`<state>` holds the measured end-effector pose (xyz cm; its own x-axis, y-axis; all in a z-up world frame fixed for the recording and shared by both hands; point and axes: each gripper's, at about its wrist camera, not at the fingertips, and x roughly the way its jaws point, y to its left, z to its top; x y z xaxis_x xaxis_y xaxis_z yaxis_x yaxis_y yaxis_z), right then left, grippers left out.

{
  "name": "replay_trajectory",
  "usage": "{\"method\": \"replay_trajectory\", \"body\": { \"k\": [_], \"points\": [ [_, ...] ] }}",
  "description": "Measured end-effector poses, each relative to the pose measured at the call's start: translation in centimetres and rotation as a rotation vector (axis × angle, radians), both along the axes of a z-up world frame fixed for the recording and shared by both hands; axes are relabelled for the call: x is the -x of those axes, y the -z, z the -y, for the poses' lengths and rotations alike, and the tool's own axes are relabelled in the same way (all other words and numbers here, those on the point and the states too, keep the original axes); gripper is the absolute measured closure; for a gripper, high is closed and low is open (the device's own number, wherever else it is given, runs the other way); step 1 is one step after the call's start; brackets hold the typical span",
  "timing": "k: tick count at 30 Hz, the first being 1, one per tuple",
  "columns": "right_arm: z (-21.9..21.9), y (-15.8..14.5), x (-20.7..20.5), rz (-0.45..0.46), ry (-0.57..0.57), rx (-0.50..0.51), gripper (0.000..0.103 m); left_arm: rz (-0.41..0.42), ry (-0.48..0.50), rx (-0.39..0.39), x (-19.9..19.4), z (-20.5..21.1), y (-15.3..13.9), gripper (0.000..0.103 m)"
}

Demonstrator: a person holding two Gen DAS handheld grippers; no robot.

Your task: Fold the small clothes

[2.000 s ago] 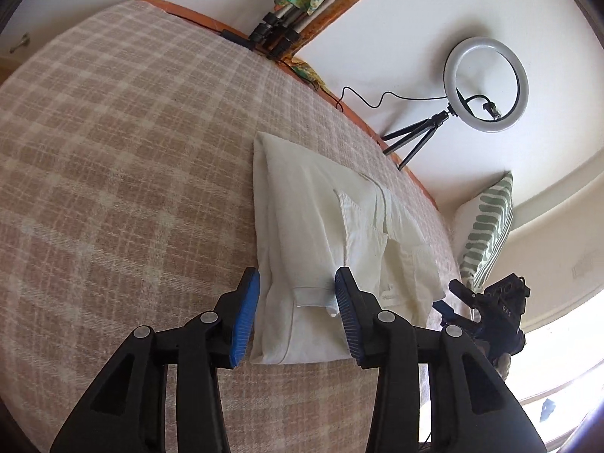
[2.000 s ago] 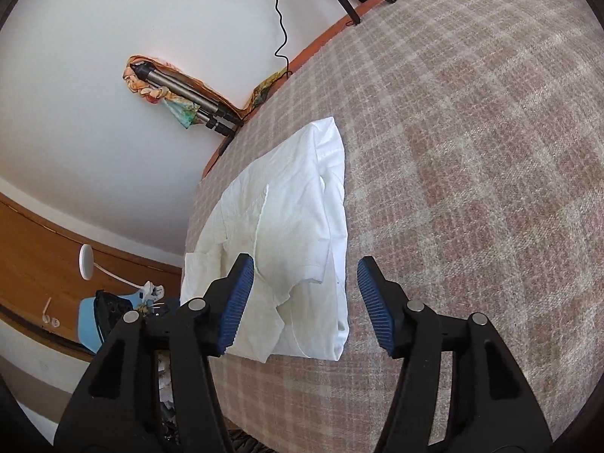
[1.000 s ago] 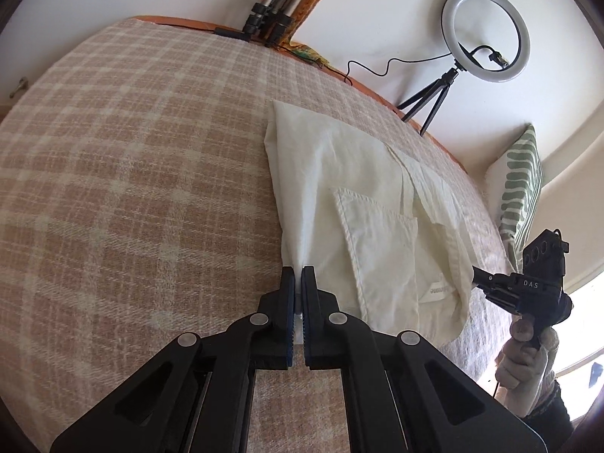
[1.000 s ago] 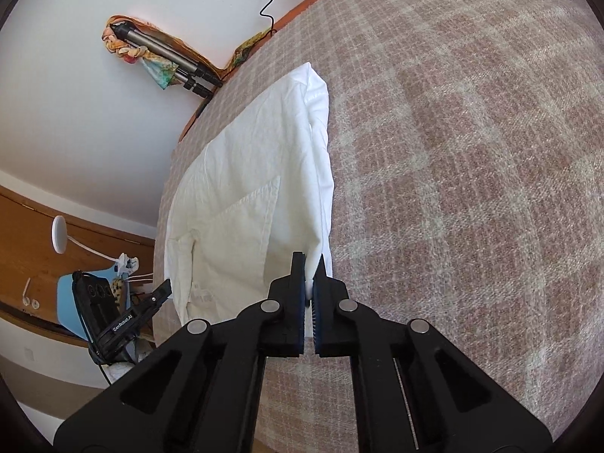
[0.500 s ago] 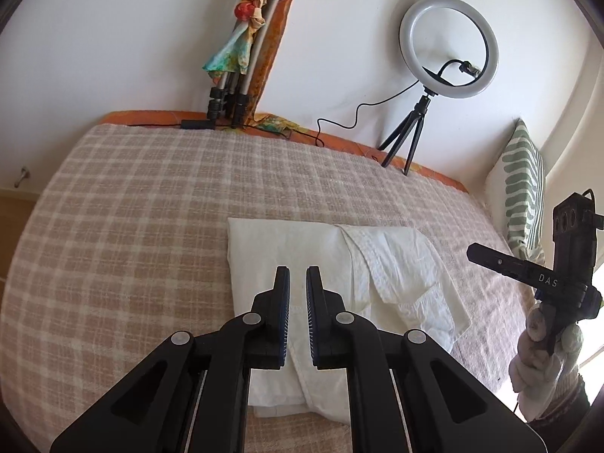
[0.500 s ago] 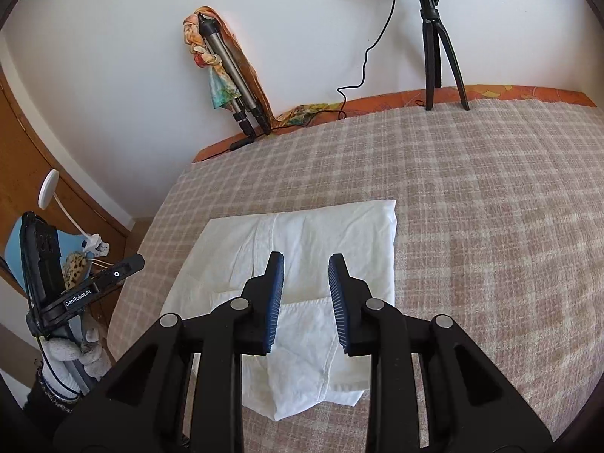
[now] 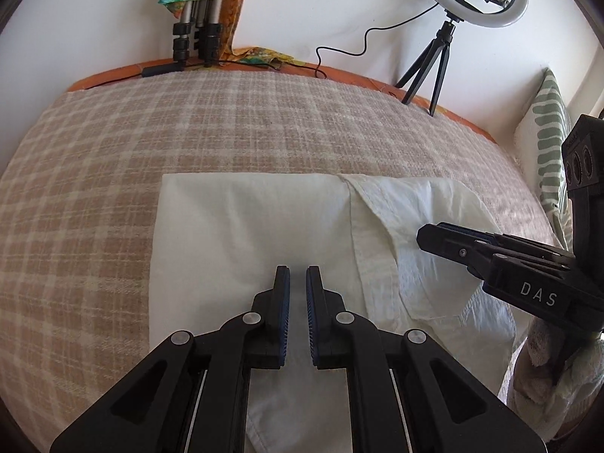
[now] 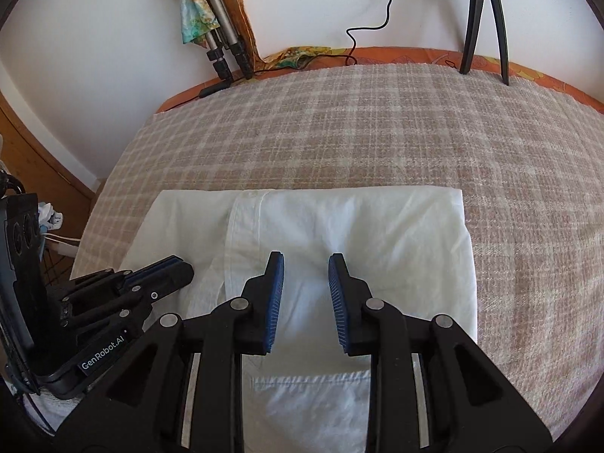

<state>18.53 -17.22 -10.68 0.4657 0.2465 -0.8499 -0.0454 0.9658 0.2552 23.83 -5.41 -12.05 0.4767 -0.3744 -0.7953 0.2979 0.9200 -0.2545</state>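
We are hovering both grippers over the white garment [image 7: 245,226], which is lying folded on the checked bedspread [image 7: 94,173]. The left gripper [image 7: 298,279] is standing slightly apart, the right gripper [image 8: 305,268] wider, both empty. Next, probably, another fold needing a fresh edge grip.

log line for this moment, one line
step: fold just laid | shirt: folded on bed | left gripper: slightly apart, empty | right gripper: open, empty

right gripper [image 7: 434,237]: "DAS" in white on its side
left gripper [image 8: 181,264]: "GenRobot.AI" label on its body
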Motion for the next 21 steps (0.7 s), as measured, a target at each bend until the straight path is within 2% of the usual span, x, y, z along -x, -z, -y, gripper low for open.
{"method": "replay_trajectory", "body": {
  "k": [6,12,17,19,21],
  "points": [
    [-1.3,0.8,0.4,-0.002,-0.033,0.101,0.077,0.032,0.008,-0.049,0.7,0.3,0.5,0.096],
    [-0.8,0.5,0.0,-0.005,-0.028,0.089,0.077,0.026,0.003,-0.037,0.6,0.2,0.5,0.096],
    [-1.2,-2.6,1.2,0.072,-0.043,0.119,0.077,0.050,-0.020,-0.024,1.5,-0.3,-1.1,0.096],
    [-1.6,-4.3,2.2,0.118,-0.043,0.162,0.077,0.067,-0.026,-0.012,2.2,-0.8,-1.9,0.094],
    [-1.5,-5.6,2.9,0.140,-0.032,0.164,0.077,0.081,-0.033,0.002,3.0,-1.5,-2.7,0.091]
  ]
}}
